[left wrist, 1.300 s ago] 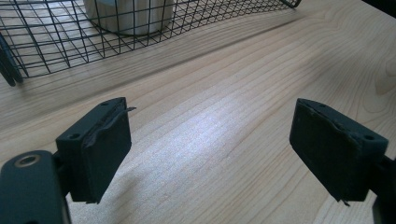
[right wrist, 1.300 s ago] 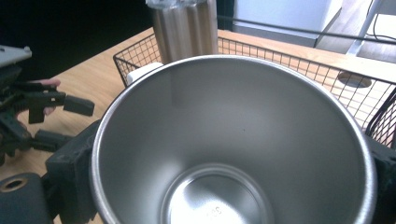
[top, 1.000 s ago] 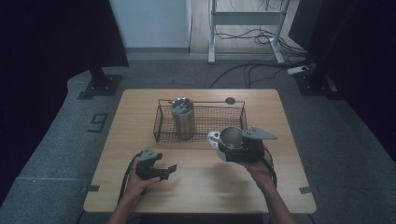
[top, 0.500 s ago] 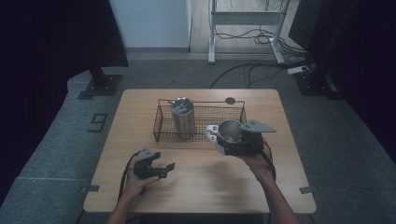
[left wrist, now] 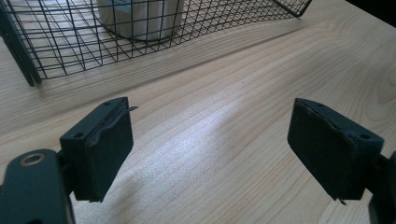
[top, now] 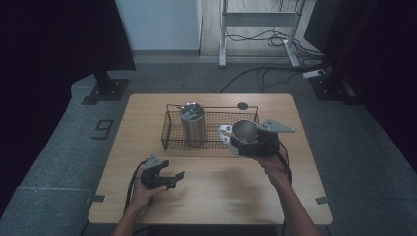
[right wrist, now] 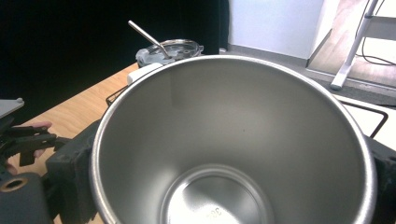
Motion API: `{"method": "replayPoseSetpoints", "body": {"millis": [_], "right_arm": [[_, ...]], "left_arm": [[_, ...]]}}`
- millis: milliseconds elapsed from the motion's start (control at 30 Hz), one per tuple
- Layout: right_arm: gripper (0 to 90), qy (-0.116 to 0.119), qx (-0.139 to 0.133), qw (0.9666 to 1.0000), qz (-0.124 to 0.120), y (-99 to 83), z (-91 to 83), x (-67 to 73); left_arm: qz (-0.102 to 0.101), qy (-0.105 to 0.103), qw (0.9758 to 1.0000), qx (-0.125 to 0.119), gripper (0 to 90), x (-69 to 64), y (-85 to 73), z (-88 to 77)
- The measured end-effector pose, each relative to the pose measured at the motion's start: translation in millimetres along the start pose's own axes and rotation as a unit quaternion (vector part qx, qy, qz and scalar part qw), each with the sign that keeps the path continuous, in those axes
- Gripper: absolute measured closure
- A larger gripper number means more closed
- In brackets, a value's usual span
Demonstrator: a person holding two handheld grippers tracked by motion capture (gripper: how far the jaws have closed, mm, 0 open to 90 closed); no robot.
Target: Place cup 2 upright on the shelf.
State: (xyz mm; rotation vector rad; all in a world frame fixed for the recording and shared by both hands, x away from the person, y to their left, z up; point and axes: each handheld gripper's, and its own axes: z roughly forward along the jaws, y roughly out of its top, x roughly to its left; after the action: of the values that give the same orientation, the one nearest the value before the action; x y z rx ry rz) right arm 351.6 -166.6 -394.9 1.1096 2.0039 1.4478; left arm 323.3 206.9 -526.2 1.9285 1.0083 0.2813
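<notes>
An empty steel cup (top: 244, 132) is lifted off the table at the front right corner of the black wire basket (top: 211, 143), with my right gripper (top: 253, 143) shut on it. In the right gripper view the cup (right wrist: 233, 140) sits between the jaws, mouth toward the camera. A steel tumbler (top: 192, 123) with a lid and straw stands upright in the basket's left half. My left gripper (top: 173, 178) rests low over the table's front left, jaws apart and nothing between them (left wrist: 210, 149). Its view takes in the basket (left wrist: 70, 56) and the tumbler's base (left wrist: 140, 23).
The wooden table (top: 221, 196) has bare surface in front of the basket. A small dark round disc (top: 242, 105) lies near the far edge behind the basket. Cables and a desk frame stand on the floor beyond.
My right gripper has carried the steel cup up and farther from the person, to the basket's front right corner. The left gripper has kept its place.
</notes>
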Motion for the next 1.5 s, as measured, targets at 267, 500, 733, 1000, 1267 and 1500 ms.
{"method": "replayPoseSetpoints", "body": {"millis": [267,500,733,1000,1267,1500], "right_arm": [[6.1,-0.007,0.000,1.0000,0.001,6.9,2.7,-4.5],[6.1,-0.007,0.002,1.0000,-0.004,14.6,6.4,-7.3],[6.1,-0.007,0.004,1.0000,-0.006,21.0,12.9,-8.0],[6.1,-0.007,0.003,0.9999,-0.009,25.1,20.2,-8.0],[6.1,-0.010,0.009,0.9999,-0.008,31.4,26.9,-12.0],[6.1,-0.014,0.012,0.9998,-0.007,34.7,32.2,-17.3]], "left_arm": [[0.002,0.000,1.0000,0.003,14.6,-0.4,-0.4,0.3],[-0.002,0.003,1.0000,0.001,14.5,0.8,-0.8,-0.6],[0.000,0.003,1.0000,0.003,14.5,0.8,-1.7,0.4],[0.001,0.006,1.0000,0.002,14.5,1.7,-1.7,-0.7],[0.001,0.006,1.0000,0.001,14.5,2.3,-2.1,-0.5],[0.000,0.008,1.0000,0.002,14.5,3.4,-2.9,-0.1]]}}
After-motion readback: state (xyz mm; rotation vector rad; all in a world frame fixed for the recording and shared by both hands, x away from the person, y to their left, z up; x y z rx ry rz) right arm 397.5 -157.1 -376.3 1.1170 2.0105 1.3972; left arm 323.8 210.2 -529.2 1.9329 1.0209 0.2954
